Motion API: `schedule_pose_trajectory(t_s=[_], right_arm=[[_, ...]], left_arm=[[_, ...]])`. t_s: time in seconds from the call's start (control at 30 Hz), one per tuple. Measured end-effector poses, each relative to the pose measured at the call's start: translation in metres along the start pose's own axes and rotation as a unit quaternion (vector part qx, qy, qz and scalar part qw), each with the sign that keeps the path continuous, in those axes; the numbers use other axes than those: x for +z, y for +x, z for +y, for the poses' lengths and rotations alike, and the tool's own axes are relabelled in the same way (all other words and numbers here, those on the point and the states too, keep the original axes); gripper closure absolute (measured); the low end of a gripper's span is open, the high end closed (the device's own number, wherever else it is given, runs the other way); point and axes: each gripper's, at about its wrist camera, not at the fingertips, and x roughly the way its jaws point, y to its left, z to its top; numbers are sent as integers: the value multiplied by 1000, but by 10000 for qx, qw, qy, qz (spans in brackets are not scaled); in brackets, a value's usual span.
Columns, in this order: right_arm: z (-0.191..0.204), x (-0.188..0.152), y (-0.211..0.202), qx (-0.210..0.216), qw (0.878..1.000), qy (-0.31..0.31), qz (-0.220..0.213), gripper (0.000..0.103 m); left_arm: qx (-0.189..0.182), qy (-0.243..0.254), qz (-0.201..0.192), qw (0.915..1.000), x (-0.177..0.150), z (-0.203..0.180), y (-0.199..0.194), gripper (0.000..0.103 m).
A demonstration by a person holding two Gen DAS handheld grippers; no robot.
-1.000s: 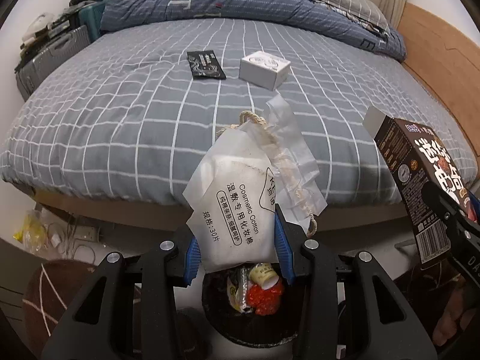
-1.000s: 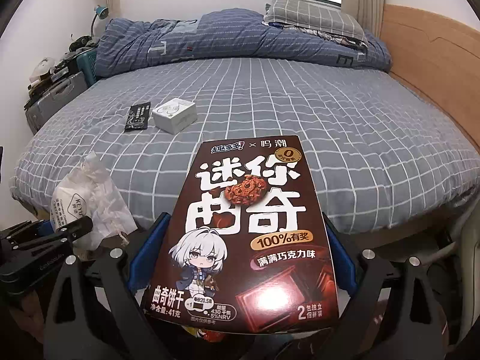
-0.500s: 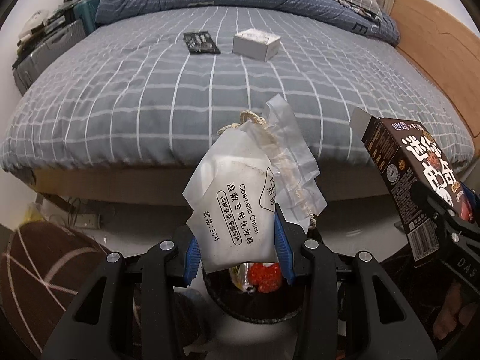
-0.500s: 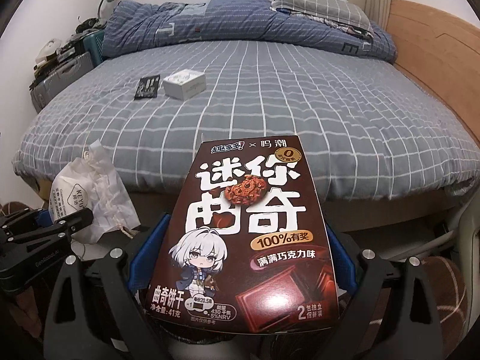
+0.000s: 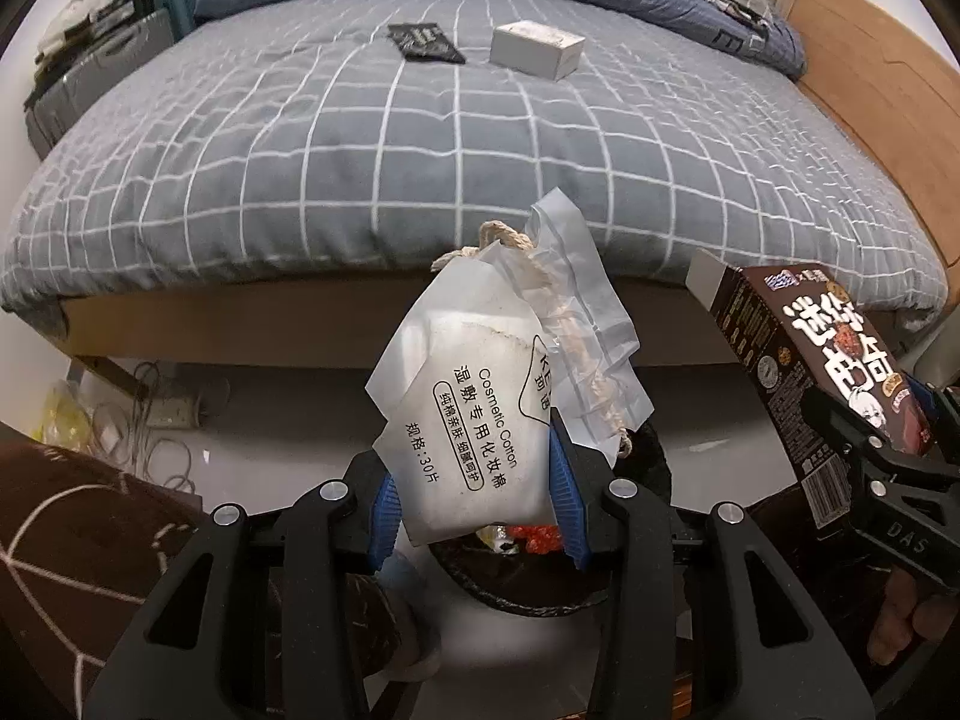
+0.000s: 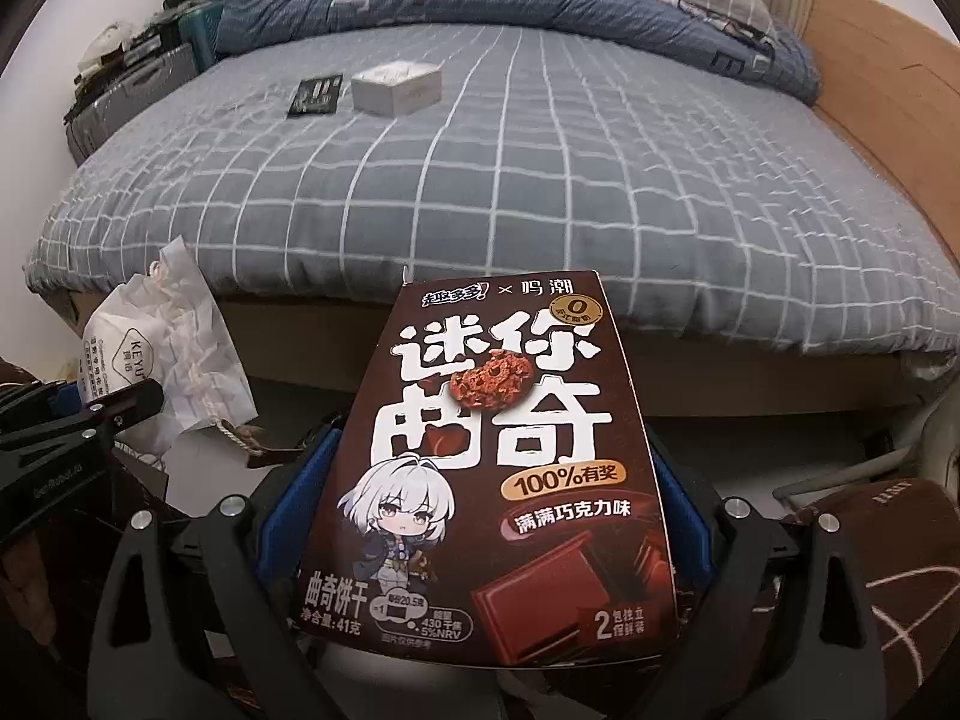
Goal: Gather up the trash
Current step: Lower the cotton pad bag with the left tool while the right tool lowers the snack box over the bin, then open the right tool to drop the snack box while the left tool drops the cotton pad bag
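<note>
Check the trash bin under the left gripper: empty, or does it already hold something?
Not empty. Below the cotton-pad bag, the dark bin shows red and yellowish wrappers inside. How full it is cannot be told.

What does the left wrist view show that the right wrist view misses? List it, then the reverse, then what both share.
Only the left wrist view: the black trash bin with red and yellow trash inside, below the left gripper, and tangled cables on the floor.
Only the right wrist view: the cookie box's full front in the right gripper.
Both: the cotton pad pouch, the white box and the black packet on the bed.
</note>
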Motion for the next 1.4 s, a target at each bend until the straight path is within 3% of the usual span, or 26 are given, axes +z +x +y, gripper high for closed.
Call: schedule_pose_trajectory(t_s=[0.37, 0.8, 1.3, 1.4], right_arm=[[20, 8, 44, 173, 9985, -24, 518, 13], [40, 5, 92, 146, 9944, -275, 1007, 13], [57, 1, 116, 173, 9901, -485, 1303, 11], [57, 6, 114, 115, 9915, -493, 1195, 7]], left_arm=[[266, -90, 247, 9993, 10, 27, 33, 62], [305, -161, 699, 9970, 10, 45, 76, 62], [413, -349, 944, 9941, 5, 60, 92, 62], [429, -419, 966, 9935, 4, 63, 92, 62]])
